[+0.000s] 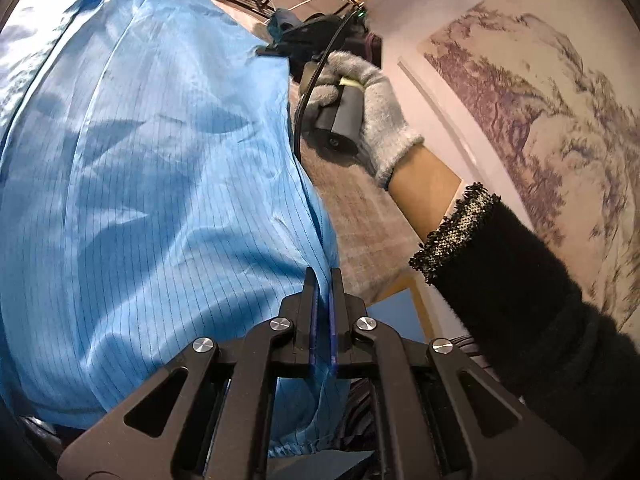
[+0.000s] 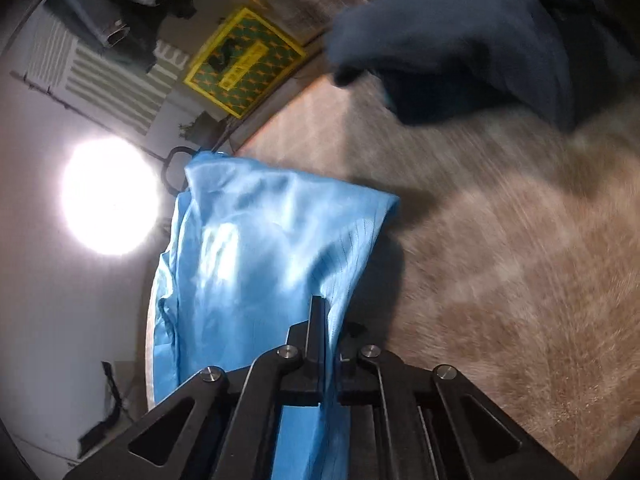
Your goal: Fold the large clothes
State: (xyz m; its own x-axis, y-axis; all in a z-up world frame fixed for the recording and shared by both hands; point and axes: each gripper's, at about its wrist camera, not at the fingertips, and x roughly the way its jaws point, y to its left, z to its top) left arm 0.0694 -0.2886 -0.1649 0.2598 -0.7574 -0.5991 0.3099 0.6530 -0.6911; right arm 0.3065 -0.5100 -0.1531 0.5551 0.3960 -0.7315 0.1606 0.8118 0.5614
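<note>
Beige carpeted surface [image 2: 500,260] under a landscape scroll [image 1: 532,120] | my left gripper [image 1: 323,280] and right gripper [image 2: 326,308] both clamped on the blue garment's [image 1: 152,168] edge, lifted between them | risk: slick fabric slips out if tension goes uneven.

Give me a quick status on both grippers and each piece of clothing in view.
left gripper: shut on the light blue garment's edge.
right gripper: shut on the light blue garment.
light blue garment: lifted, stretched between both grippers, creased.
dark blue cloth: blurred, lying on the beige surface, ungripped.
</note>
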